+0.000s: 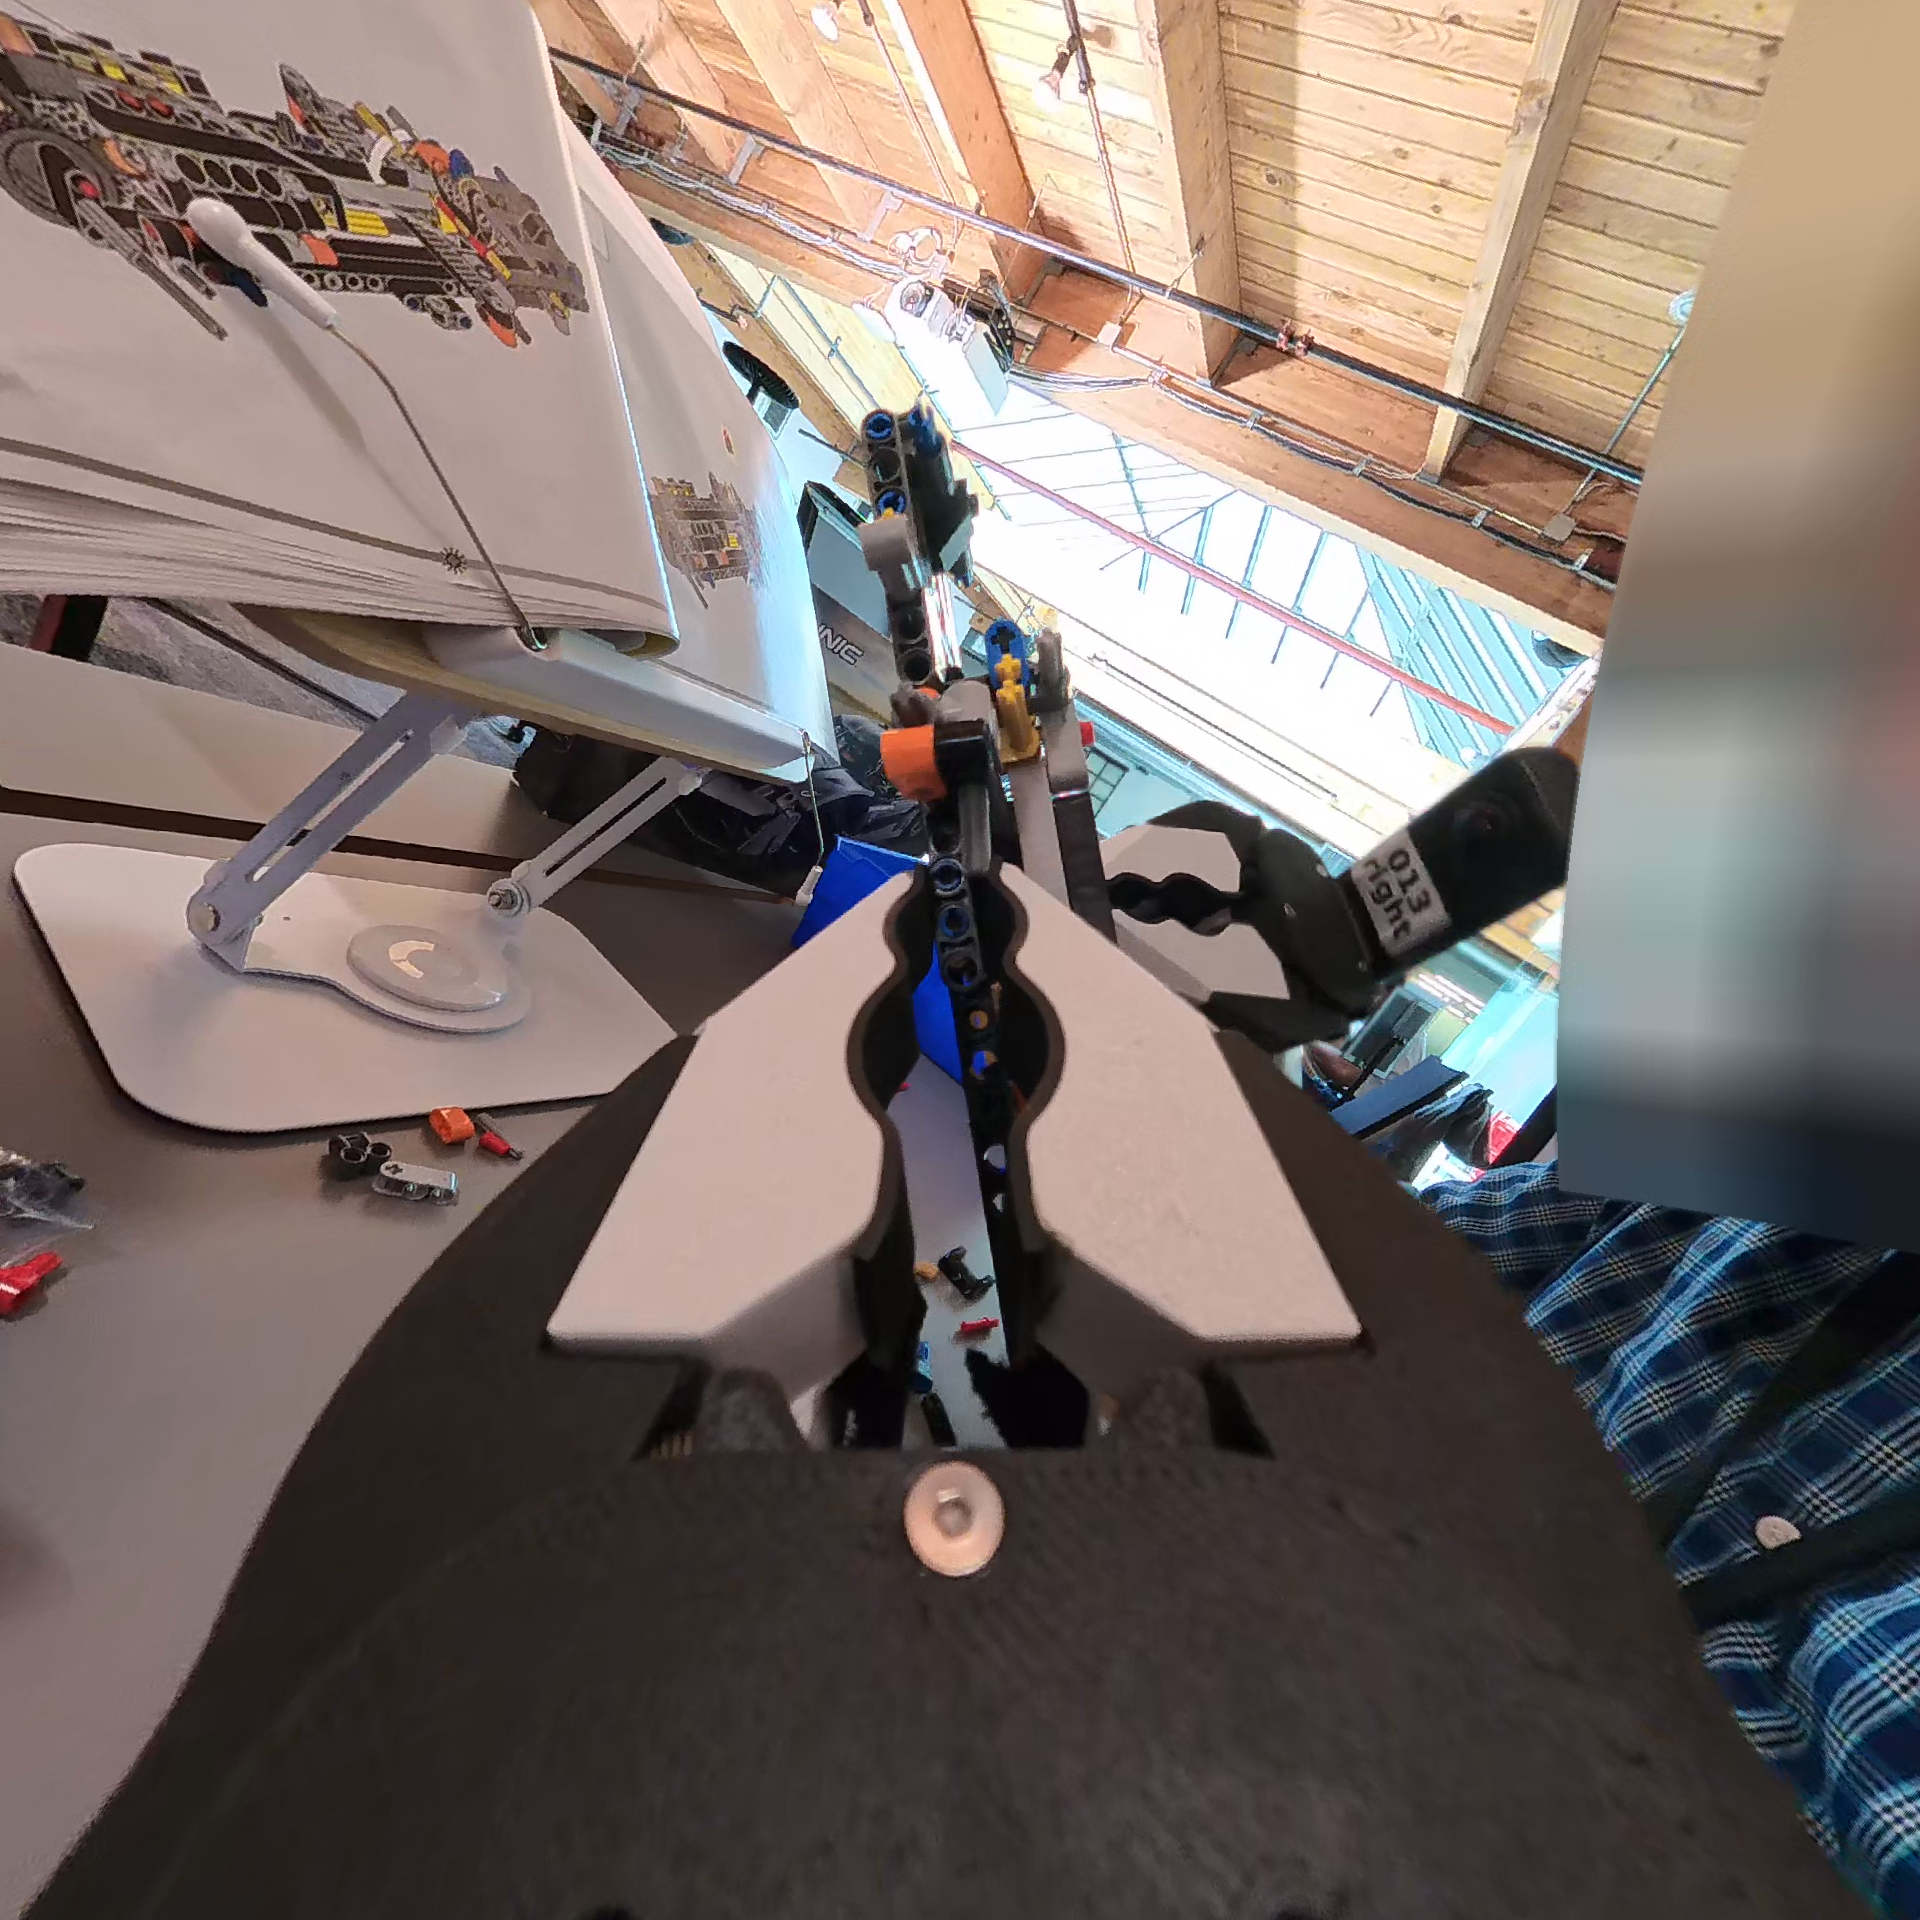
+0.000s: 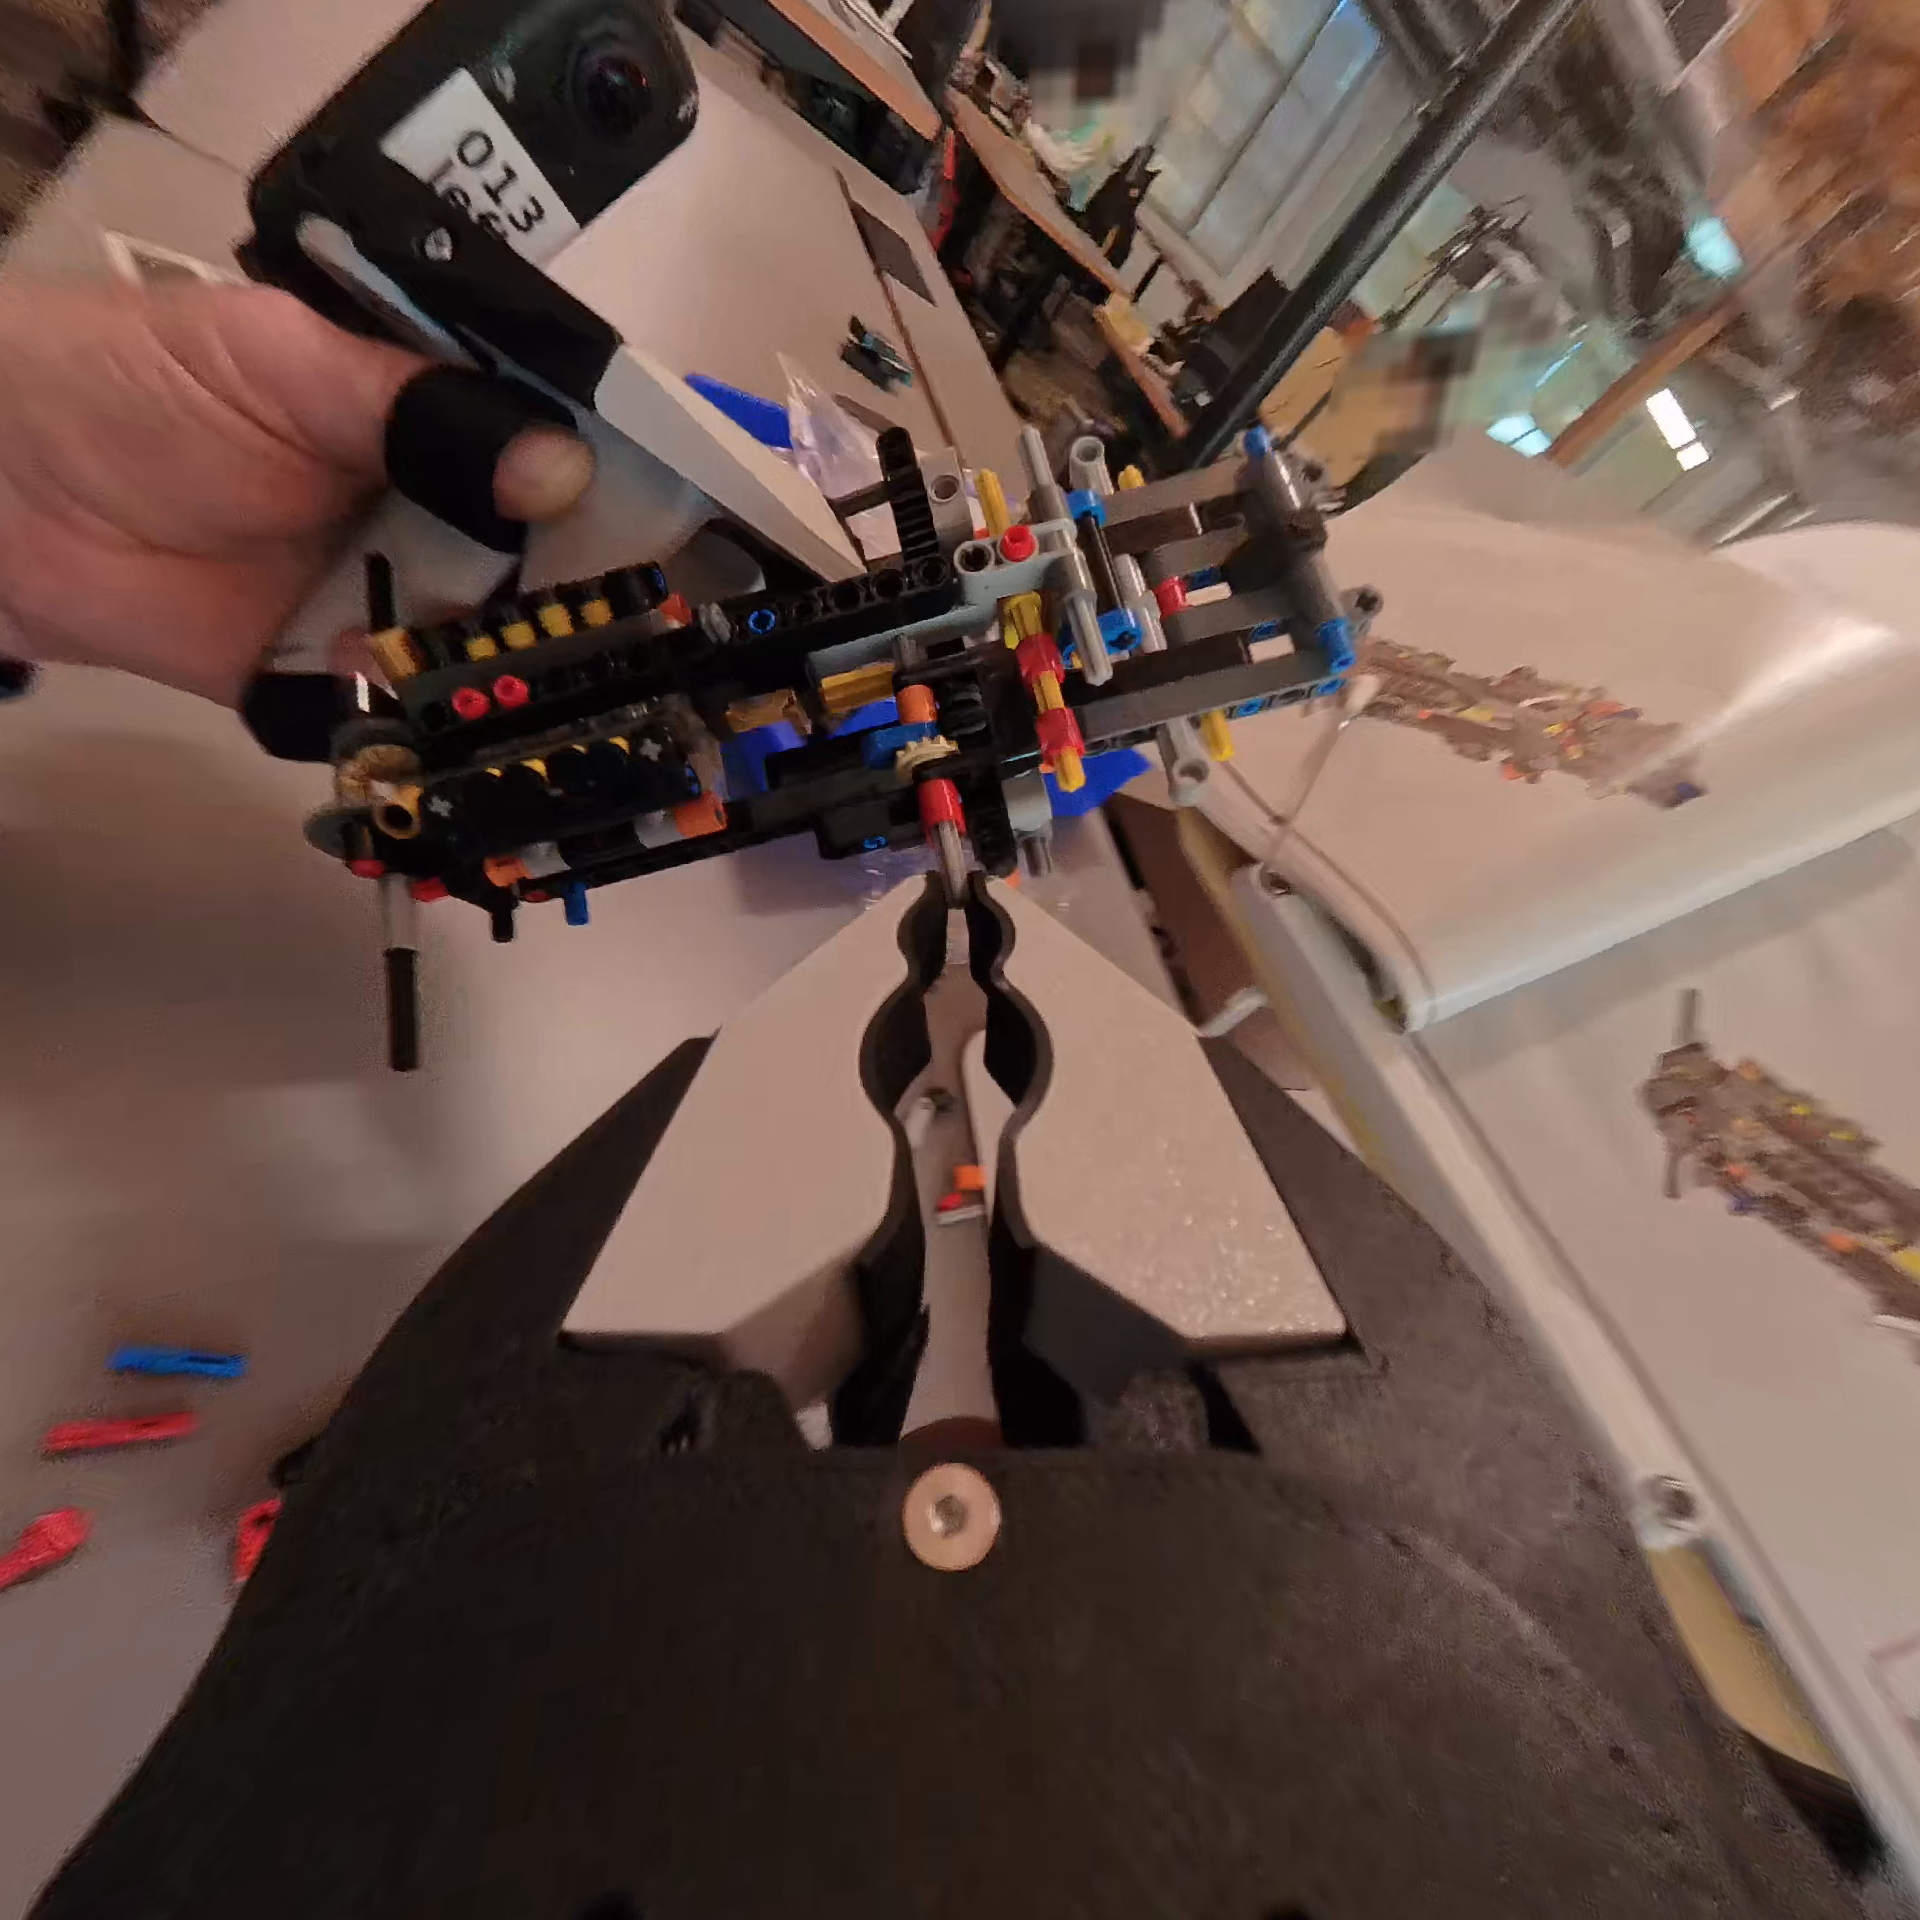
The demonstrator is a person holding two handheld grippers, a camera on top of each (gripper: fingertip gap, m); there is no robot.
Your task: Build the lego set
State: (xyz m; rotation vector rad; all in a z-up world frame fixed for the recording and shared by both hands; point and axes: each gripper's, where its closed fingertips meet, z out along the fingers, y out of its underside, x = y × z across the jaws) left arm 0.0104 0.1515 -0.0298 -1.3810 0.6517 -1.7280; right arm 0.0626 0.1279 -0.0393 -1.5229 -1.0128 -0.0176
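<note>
The Lego assembly (image 2: 831,707) is a long black, grey and dark-grey frame with red, yellow, blue and orange pins and gears. It is held in the air, end-on in the left wrist view (image 1: 956,769). My left gripper (image 1: 961,883) is shut on the assembly's black holed beam (image 1: 982,1039). It also shows in the right wrist view (image 2: 727,499), held by a hand (image 2: 156,468). My right gripper (image 2: 958,888) pinches a thin grey axle (image 2: 951,847) that sticks out of the assembly below a red bush. The right gripper also shows beside the assembly in the left wrist view (image 1: 1122,899).
An open instruction book (image 1: 312,312) rests on a white stand (image 1: 312,987) at left. Loose orange, grey and red pieces (image 1: 447,1127) lie on the grey table (image 1: 208,1403); blue and red pieces (image 2: 177,1361) lie at lower left. A blue bin (image 1: 862,894) sits behind. A plaid sleeve (image 1: 1714,1403) is at right.
</note>
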